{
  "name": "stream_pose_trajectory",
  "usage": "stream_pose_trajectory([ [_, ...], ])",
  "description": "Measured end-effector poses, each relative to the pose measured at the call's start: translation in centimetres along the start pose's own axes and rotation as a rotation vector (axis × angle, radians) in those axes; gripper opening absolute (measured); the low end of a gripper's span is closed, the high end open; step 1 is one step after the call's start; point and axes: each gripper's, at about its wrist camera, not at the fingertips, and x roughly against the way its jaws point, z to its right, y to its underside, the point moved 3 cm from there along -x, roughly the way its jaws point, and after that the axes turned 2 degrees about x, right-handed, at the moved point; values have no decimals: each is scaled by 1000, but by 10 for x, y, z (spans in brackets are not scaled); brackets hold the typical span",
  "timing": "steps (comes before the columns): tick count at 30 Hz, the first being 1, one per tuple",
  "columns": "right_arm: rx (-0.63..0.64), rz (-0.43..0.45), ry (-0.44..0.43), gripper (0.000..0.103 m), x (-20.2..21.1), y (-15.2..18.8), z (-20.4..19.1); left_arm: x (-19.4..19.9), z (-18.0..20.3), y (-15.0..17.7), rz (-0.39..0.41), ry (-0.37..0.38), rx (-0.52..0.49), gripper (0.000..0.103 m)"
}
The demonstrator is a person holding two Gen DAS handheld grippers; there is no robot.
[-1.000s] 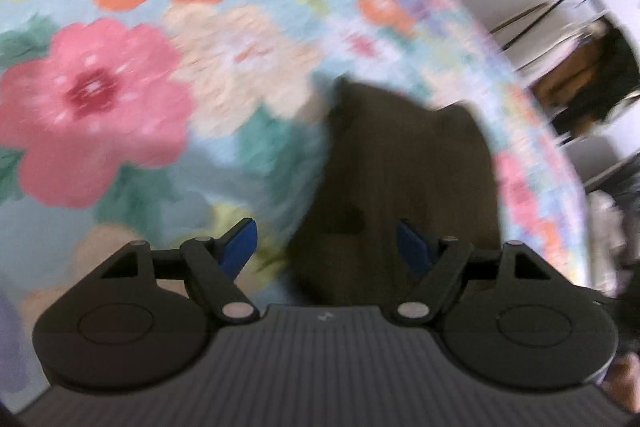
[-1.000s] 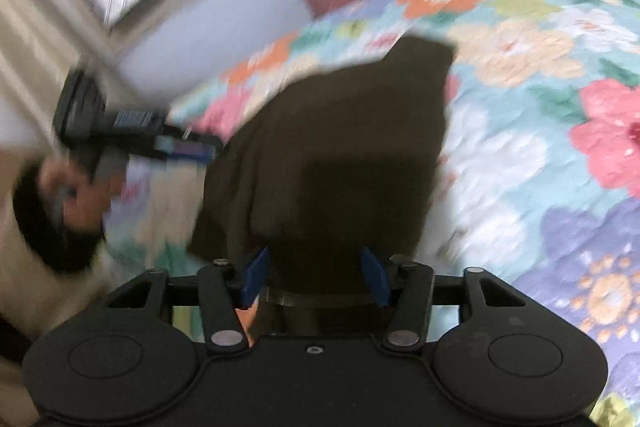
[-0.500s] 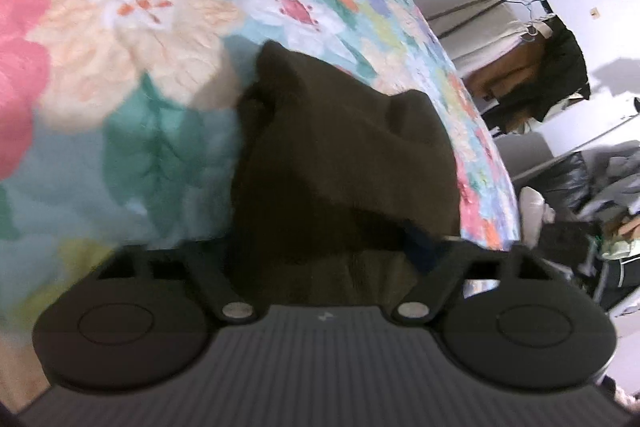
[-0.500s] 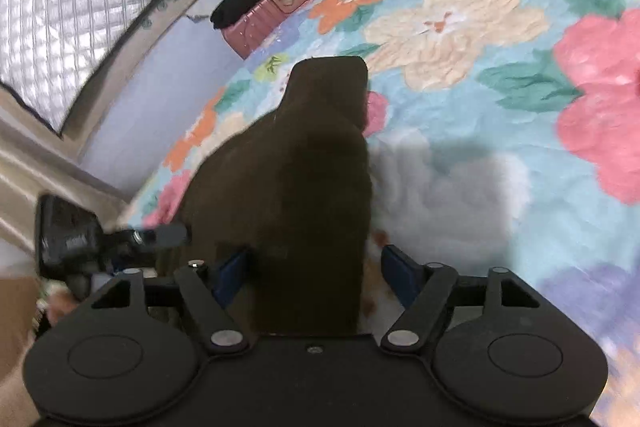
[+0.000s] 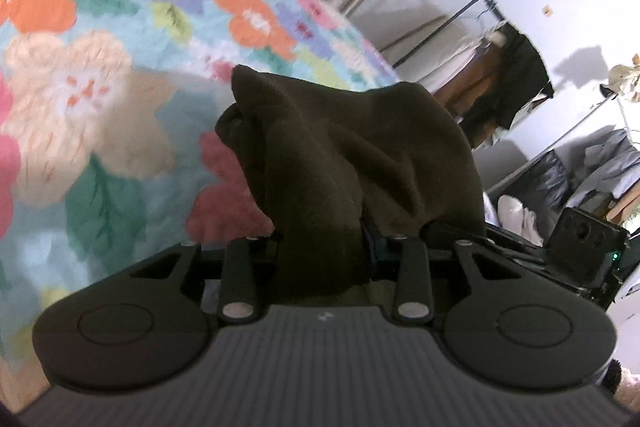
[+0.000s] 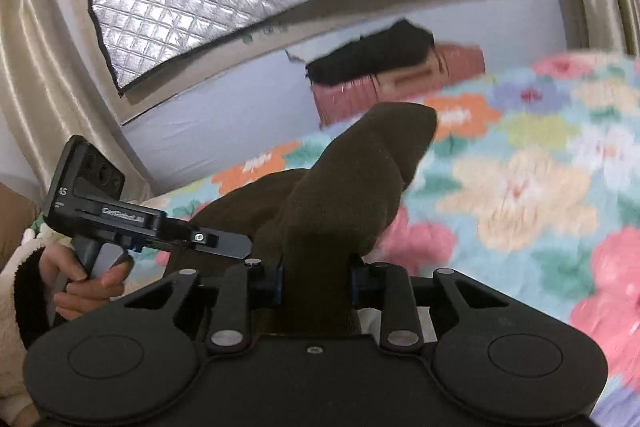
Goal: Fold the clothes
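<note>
Early in the fold: the dark brown garment is bunched and lifted over the floral bed cover, nothing folded flat yet. Left tongs are closing with cloth pinched between them; right tongs are closing too, gripping another bunch of the same garment. Spreading and all the folds are left. A second ago both tongs stood wide with the garment lying on the bed; now both clamp it and it is raised.
</note>
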Motion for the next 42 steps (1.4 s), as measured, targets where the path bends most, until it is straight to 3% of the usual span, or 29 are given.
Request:
stream_pose_trajectory([
  [4,42,35,22,32,-2,-25,8,-4,18,-18,64,-37,-63,34],
  [7,69,43,45,32,-12,-46,23,-19,11,-30,79,-58,18,34],
  [9,27,-9,59,35,-31,-57,42,-33,2,-34,68,-102,59,35],
  [11,-27,-109,122,46,-51,-58,62,-51,-7,-31,22,-200,41,36],
  [13,-86,-169,189,46,-57,-53,75,-64,-13,-25,-18,-277,8,42],
  [16,-155,-168,215,54,-40,-40,83,-60,-21,-22,-14,-274,20,48],
  [19,-160,-147,227,63,-14,-22,76,-54,-24,-23,-21,-276,52,58],
  [22,-157,-133,243,64,7,-1,63,-45,-17,-18,-41,-332,55,67],
  [26,-198,-127,303,66,27,20,42,-36,7,-11,-68,-441,-26,75],
  [30,-251,-76,255,76,42,27,23,-18,31,-1,-42,-478,-96,89],
  [33,-240,-21,196,78,53,25,8,-5,33,8,-54,-484,-69,90],
  [36,-229,10,182,88,62,19,-6,5,34,17,-76,-511,-53,91],
  [39,-216,-1,181,91,64,19,-15,11,43,27,-108,-562,-70,92],
  [42,-197,-24,202,91,66,22,-25,11,54,35,-134,-555,-84,94],
])
